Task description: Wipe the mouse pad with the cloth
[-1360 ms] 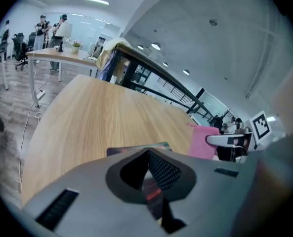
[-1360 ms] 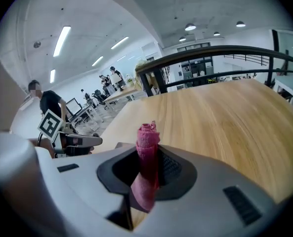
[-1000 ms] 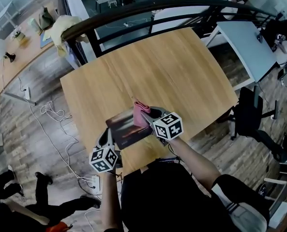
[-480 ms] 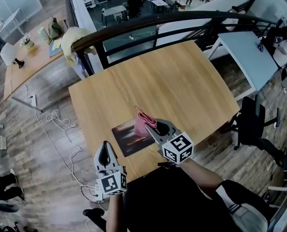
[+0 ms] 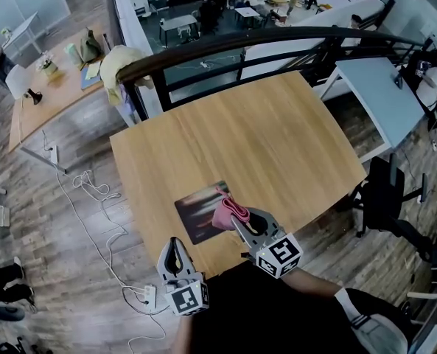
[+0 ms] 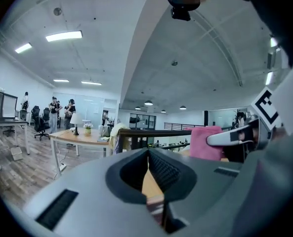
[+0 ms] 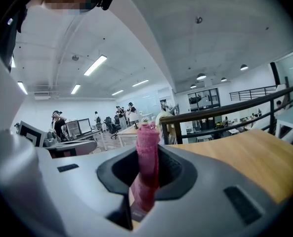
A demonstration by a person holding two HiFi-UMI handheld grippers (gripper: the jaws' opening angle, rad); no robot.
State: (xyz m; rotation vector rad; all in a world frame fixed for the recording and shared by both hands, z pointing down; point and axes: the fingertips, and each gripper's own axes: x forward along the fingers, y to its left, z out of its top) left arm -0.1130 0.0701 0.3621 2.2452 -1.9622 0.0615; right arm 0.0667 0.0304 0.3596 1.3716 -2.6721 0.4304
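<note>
A dark mouse pad (image 5: 198,217) lies near the front edge of the wooden table (image 5: 240,139). My right gripper (image 5: 237,220) is shut on a pink cloth (image 5: 225,212), which hangs over the pad's right edge; the cloth (image 7: 147,154) stands pinched between the jaws in the right gripper view. My left gripper (image 5: 175,251) is off the pad at the table's front edge, jaws shut with nothing between them (image 6: 148,172). The pink cloth (image 6: 204,142) also shows in the left gripper view, to the right.
A dark railing (image 5: 225,43) runs behind the table. A white desk (image 5: 376,87) and a black chair (image 5: 384,183) stand to the right. Cables (image 5: 93,198) and a power strip (image 5: 149,295) lie on the wood floor at the left.
My left gripper drew back off the pad toward me. The right gripper with the cloth slid toward the pad's near right part.
</note>
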